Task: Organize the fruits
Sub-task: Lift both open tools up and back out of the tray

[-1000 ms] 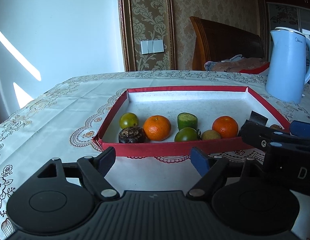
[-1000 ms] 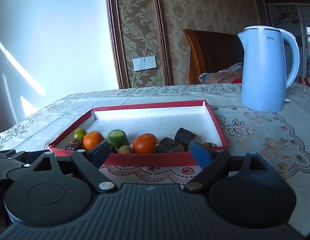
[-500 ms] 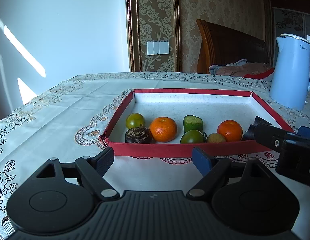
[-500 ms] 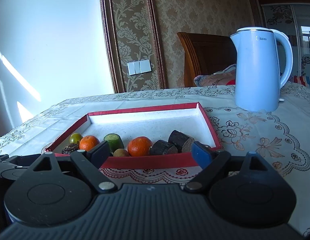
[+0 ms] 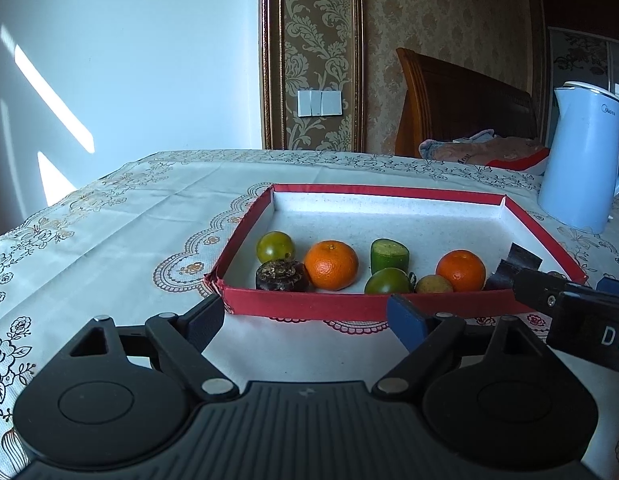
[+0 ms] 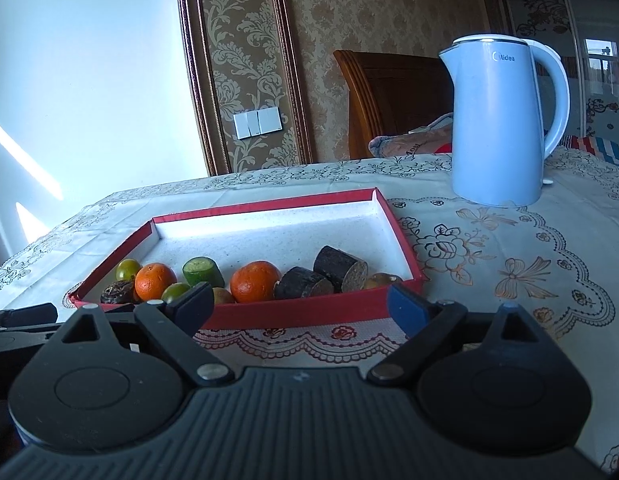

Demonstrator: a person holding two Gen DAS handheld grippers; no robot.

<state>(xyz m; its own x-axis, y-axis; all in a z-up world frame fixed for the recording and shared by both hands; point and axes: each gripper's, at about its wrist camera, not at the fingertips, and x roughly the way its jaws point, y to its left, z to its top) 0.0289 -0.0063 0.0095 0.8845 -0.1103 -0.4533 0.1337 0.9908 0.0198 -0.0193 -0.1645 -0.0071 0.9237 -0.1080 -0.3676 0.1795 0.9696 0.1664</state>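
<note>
Both tongs wide open, empty | left tongs (image 5: 307, 316) | right tongs (image 6: 299, 306) | before tray (image 5: 309, 307)

From where I'm steering, the back half of the red tray (image 5: 385, 191) is bare white floor, loads of room to come in from above. The front is crowded though: oranges (image 5: 331, 265), green fruit (image 5: 275, 246) and dark chunks (image 6: 339, 267) sit in a row right behind the near wall, some touching. The blue kettle (image 6: 499, 120) stands tall past the tray's far right corner. Bare tablecloth (image 5: 109, 232) on the left is wide open, and so is the strip in front of the tray
</note>
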